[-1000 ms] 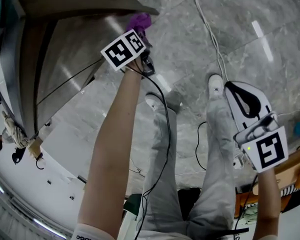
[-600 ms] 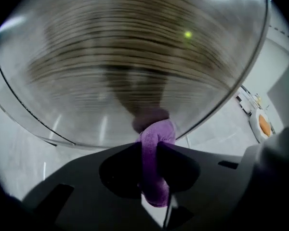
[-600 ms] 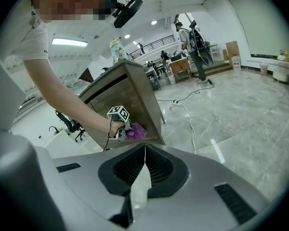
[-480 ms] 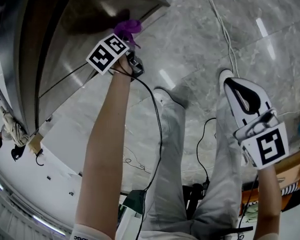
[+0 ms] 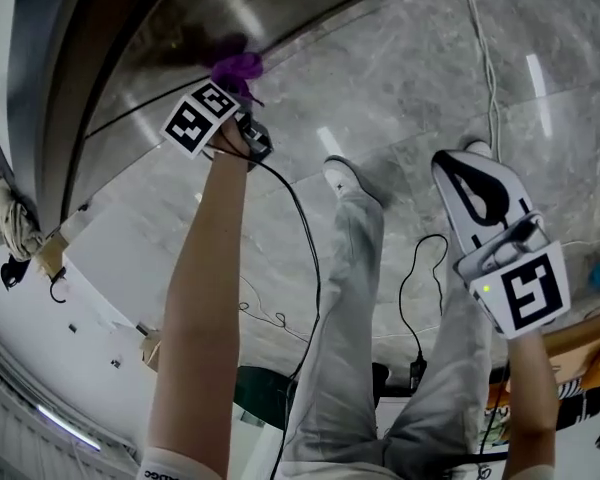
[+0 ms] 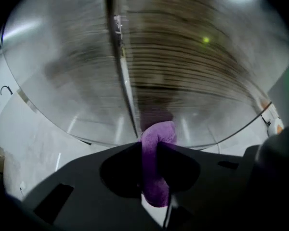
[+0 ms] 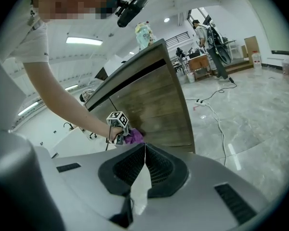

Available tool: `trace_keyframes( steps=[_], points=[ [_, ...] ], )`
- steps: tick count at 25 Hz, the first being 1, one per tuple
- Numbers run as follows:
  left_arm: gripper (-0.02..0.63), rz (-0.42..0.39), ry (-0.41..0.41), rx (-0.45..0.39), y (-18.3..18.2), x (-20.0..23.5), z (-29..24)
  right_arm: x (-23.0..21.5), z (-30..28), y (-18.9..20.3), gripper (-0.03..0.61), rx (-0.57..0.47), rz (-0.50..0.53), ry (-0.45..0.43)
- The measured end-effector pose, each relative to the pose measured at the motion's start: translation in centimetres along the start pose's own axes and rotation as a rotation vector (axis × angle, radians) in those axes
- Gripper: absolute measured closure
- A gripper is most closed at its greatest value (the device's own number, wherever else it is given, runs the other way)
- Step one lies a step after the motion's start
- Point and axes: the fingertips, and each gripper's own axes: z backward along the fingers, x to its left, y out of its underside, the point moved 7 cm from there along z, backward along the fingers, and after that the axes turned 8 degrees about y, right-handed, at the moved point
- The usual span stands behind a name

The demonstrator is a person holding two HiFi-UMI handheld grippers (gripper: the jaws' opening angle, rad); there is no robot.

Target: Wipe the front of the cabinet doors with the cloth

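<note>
Pressing the purple cloth (image 6: 155,167) to the cabinet door (image 6: 192,76), I had my left tongs (image 6: 149,148) clamped on it; right tongs (image 7: 144,150) were together.

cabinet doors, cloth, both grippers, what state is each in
cabinet doors: shut, only a thin dark seam between them.
cloth: bunched, clamped between the left jaws, its tip seemingly against the door front.
left gripper: shut on the cloth.
right gripper: jaws together, empty, held away from the cabinet.
</note>
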Motion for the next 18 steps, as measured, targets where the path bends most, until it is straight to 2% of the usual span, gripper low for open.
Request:
trace_keyframes(
  steps=[4,8,13,18],
  points=[
    [0.526,0.004,-0.065,-0.009,-0.2,3.4,1.6,1.2,-0.2,0.4,0.552,0.017,0.007,-0.028],
    [0.526,-0.022,-0.052,0.026,1.4,2.2,1.4,0.3,0.6,0.4,0.552,0.029,0.014,-0.028],
    [0.526,-0.054,0.026,0.088,4.9,-5.1,-1.5,-3.3,2.3,0.5,0.552,0.027,-0.002,0.008],
    [0.526,-0.124,0.155,0.152,7.5,-15.0,-5.7,-8.0,4.5,1.3,0.552,0.032,-0.066,0.109]
  ],
)
